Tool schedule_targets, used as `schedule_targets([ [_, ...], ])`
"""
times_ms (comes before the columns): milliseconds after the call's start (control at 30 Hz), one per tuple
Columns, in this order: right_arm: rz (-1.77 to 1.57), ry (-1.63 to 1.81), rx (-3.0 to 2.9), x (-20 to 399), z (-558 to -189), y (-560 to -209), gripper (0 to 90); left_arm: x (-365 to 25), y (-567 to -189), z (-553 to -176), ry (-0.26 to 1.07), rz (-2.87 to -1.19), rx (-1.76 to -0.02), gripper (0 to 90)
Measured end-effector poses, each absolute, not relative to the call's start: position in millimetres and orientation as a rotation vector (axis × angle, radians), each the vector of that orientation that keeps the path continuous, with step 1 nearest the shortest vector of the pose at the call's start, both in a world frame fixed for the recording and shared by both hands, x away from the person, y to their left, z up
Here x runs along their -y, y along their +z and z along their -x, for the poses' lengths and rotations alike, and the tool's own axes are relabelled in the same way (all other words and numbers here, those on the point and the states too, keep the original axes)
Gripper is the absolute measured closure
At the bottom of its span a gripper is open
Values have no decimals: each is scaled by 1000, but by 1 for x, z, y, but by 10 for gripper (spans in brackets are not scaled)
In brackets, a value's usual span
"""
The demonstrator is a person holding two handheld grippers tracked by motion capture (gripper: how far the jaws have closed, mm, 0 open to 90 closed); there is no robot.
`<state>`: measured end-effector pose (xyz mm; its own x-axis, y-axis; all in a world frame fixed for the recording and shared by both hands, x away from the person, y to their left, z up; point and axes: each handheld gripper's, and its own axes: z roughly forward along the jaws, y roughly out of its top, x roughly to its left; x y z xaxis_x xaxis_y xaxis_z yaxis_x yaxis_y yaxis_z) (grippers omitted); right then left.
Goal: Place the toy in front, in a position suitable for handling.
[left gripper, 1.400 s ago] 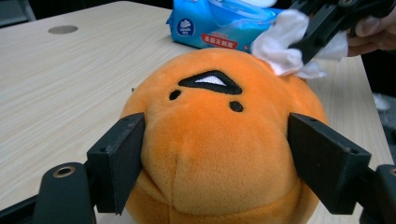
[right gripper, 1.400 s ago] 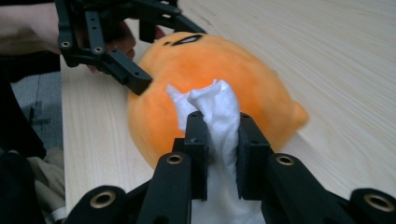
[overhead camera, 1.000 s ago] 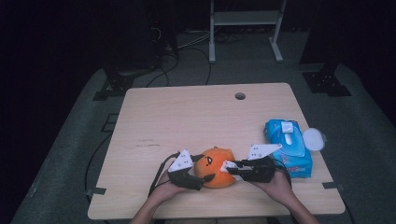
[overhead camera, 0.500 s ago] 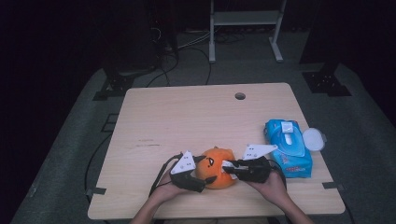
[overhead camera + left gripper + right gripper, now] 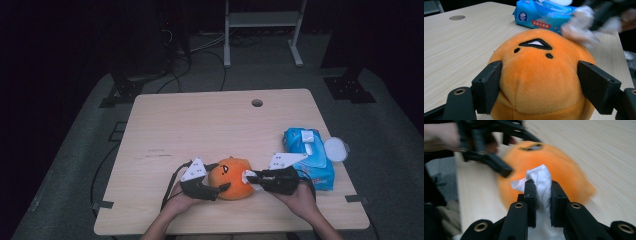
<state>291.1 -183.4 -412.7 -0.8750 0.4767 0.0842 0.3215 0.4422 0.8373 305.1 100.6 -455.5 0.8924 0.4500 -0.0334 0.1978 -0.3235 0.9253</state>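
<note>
An orange plush toy [image 5: 231,178] with a small stitched face lies near the table's front edge. My left gripper [image 5: 218,178] is shut on it, its black jaws pressed into both flanks of the plush [image 5: 541,75]. From the right, my right gripper [image 5: 251,177] holds a crumpled white wipe [image 5: 539,176] between its jaws, which have just been closing further on it. The wipe [image 5: 247,176] touches the plush's right side [image 5: 564,167]. In the left gripper view the wipe [image 5: 579,27] is a blurred white patch at the plush's upper right.
A blue pack of wet wipes [image 5: 307,155] lies at the table's right edge, its white round lid [image 5: 336,149] flipped open beside it. A cable hole [image 5: 257,103] sits at the back of the wooden table [image 5: 200,125]. A metal stand [image 5: 262,20] is on the floor behind.
The right gripper with the wipe has shifted slightly left against the plush's side. The left gripper and the plush have stayed in place.
</note>
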Motion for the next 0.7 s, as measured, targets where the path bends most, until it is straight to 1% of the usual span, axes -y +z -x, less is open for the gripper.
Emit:
schedule_targets([
  [133,-610,1356,-2556,165,-284,-415,778,-100,-455,-304,298,-1916,-479,224],
  [233,-651,1372,-2555,173,-292,-416,780,-102,-455,-305,293,-1911,-498,225],
  [300,-731,1370,-2538,190,-300,-419,781,-102,-455,-305,287,-1910,-502,226],
  [400,-764,1335,-2529,199,-301,-421,781,-103,-456,-307,275,-1901,-513,227],
  [500,-782,1380,-2538,205,-301,-421,781,-104,-457,-308,270,-1893,-527,226],
  [533,-747,1441,-2550,200,-298,-417,781,-105,-457,-309,266,-1890,-535,226],
  [700,-655,1479,-2587,182,-289,-413,781,-102,-457,-308,273,-1882,-530,226],
])
